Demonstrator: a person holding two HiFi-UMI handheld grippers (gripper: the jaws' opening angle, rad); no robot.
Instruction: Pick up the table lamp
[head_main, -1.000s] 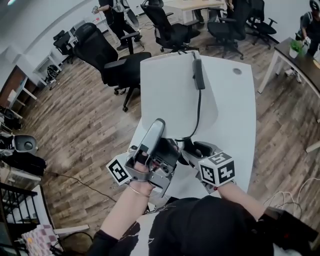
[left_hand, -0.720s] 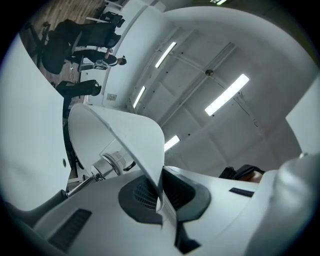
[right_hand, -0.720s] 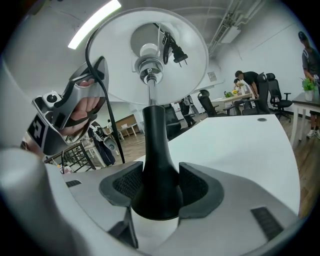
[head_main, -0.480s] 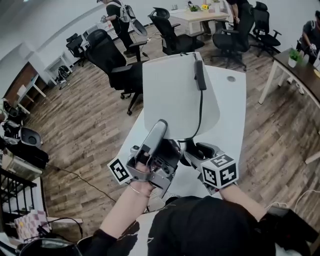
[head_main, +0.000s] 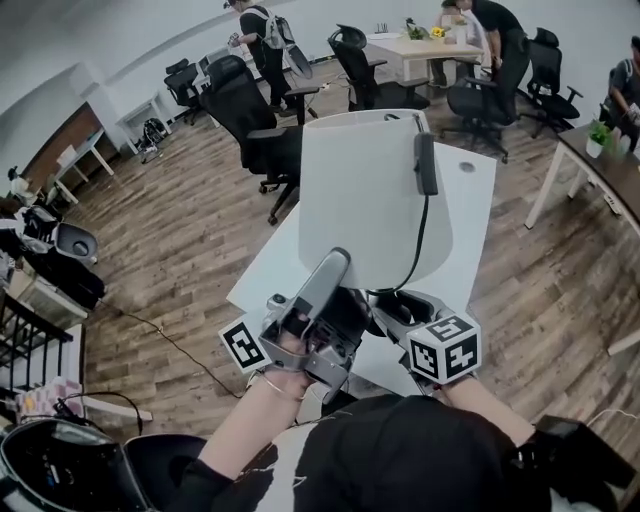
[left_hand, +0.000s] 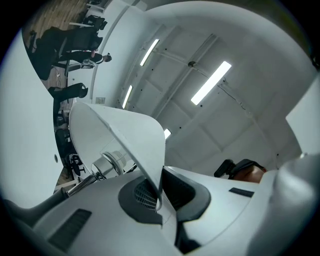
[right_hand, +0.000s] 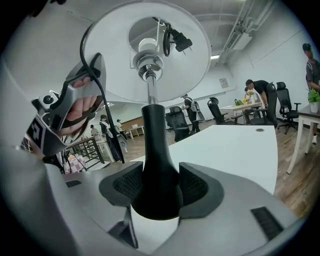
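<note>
The white-shaded, black-stemmed table lamp (head_main: 370, 200) seems already clear of the white tabletop (head_main: 478, 215). The left gripper (left_hand: 159, 197) jaws pinch the shade rim (left_hand: 150, 150) (thin edge), and the right gripper (right_hand: 155, 187) jaws clamp the stem (right_hand: 152, 145).

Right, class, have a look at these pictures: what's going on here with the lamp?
A person is holding a table lamp with two hand-held grippers. The left gripper is shut on the rim of the white lampshade. The right gripper is clamped around the lamp's black stem. The lamp appears to be held clear of the white table, with its cord draped over the shade.
</note>
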